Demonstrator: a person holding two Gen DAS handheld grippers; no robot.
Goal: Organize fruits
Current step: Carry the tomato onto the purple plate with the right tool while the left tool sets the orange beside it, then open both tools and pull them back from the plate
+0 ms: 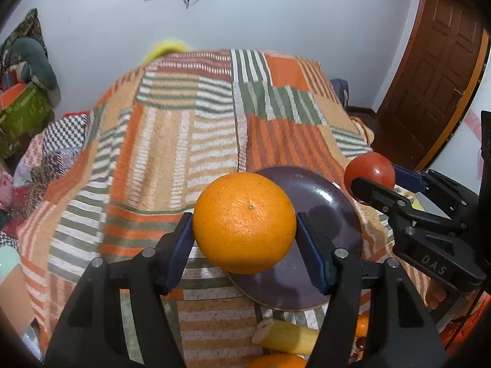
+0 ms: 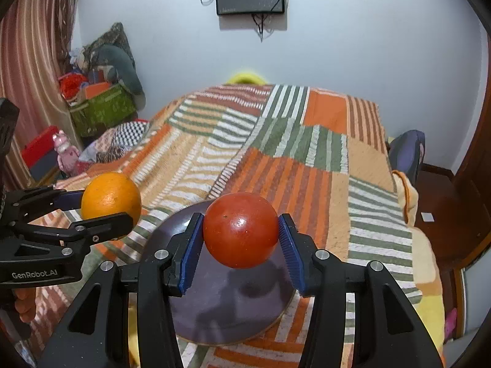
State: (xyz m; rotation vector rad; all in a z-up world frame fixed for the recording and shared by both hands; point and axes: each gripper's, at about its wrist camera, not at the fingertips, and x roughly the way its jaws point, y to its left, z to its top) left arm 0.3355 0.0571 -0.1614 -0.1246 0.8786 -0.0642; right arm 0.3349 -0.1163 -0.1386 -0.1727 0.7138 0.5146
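Above the dark plate [image 2: 233, 306] on the striped blanket [image 2: 276, 159] we are carrying two fruits at once. Our left gripper [image 1: 244, 227] is clamped on the orange [image 1: 244, 222], its blue pads pressing both flanks, and the fruit hangs clear of the plate, over its near-left part. Our right gripper [image 2: 241, 236] is closed on the red tomato-like fruit [image 2: 241, 230] in the same way, also lifted off the plate. In the left wrist view more fruit lies below us: a banana [image 1: 285, 335] and a second orange [image 1: 277, 362] at the bottom edge, just beside the plate. We judge this to be the carrying step, both fruits picked and neither set down. Next we should lower each onto a bare part of the plate, keeping the two grippers apart, and release only once the fruit rests, since round fruit rolls easily
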